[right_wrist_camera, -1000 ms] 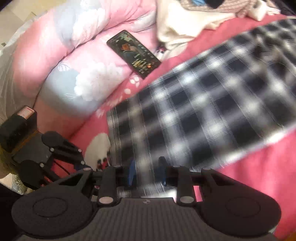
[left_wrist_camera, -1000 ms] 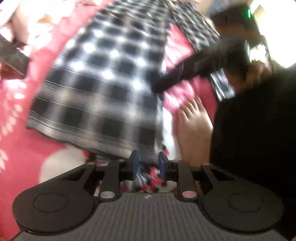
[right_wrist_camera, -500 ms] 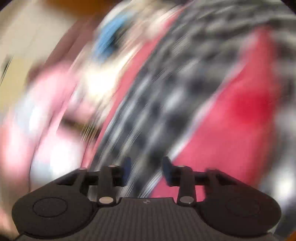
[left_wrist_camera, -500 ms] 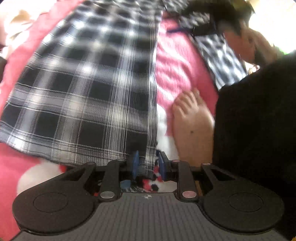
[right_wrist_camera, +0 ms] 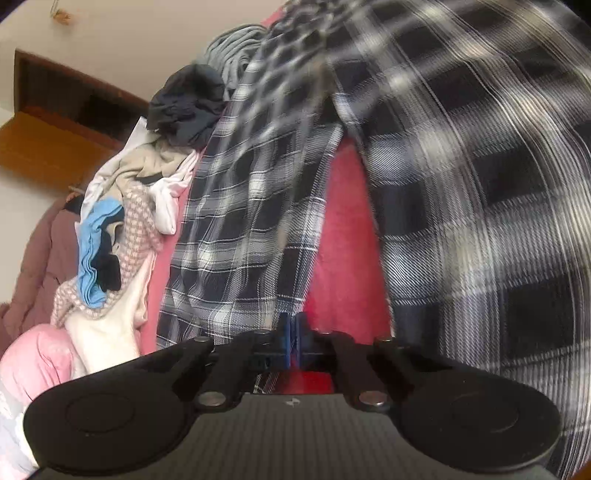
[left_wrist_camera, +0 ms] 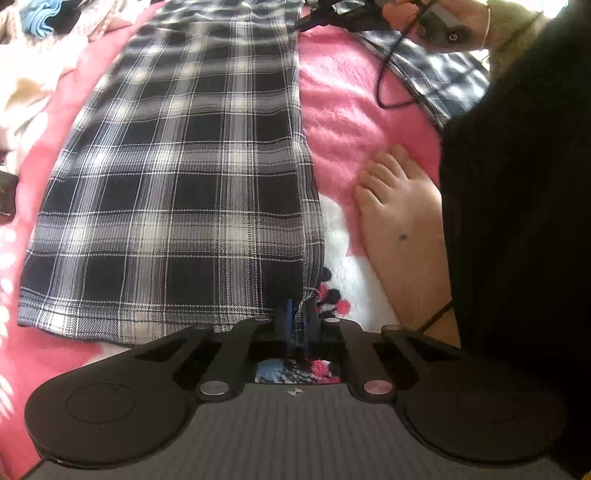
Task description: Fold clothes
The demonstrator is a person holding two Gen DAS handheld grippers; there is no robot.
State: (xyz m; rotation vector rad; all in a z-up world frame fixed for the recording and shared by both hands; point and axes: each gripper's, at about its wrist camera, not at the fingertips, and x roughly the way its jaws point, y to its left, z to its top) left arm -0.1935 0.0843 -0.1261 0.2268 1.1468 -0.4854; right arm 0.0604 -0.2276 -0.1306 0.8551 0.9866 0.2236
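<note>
Black-and-white plaid trousers [left_wrist_camera: 184, 177] lie spread on a pink blanket [left_wrist_camera: 351, 110]. My left gripper [left_wrist_camera: 298, 321] is shut on the near corner of one leg's hem, low over the blanket. The right gripper [left_wrist_camera: 343, 16] shows at the far end of that leg in the left wrist view. In the right wrist view my right gripper [right_wrist_camera: 293, 339] is shut on the inner edge of the plaid trousers [right_wrist_camera: 251, 221]; both legs run away from it, the right one close and blurred.
A bare foot [left_wrist_camera: 402, 221] and a black-clothed leg [left_wrist_camera: 517, 240] rest on the blanket right of the trousers. A pile of loose clothes [right_wrist_camera: 122, 221] lies left of the trousers. A dark phone edge [left_wrist_camera: 5, 195] lies at far left.
The right gripper swung from the hem end to the far end of the leg and closed on the cloth. The left gripper kept its hold; the leg now lies straighter.
</note>
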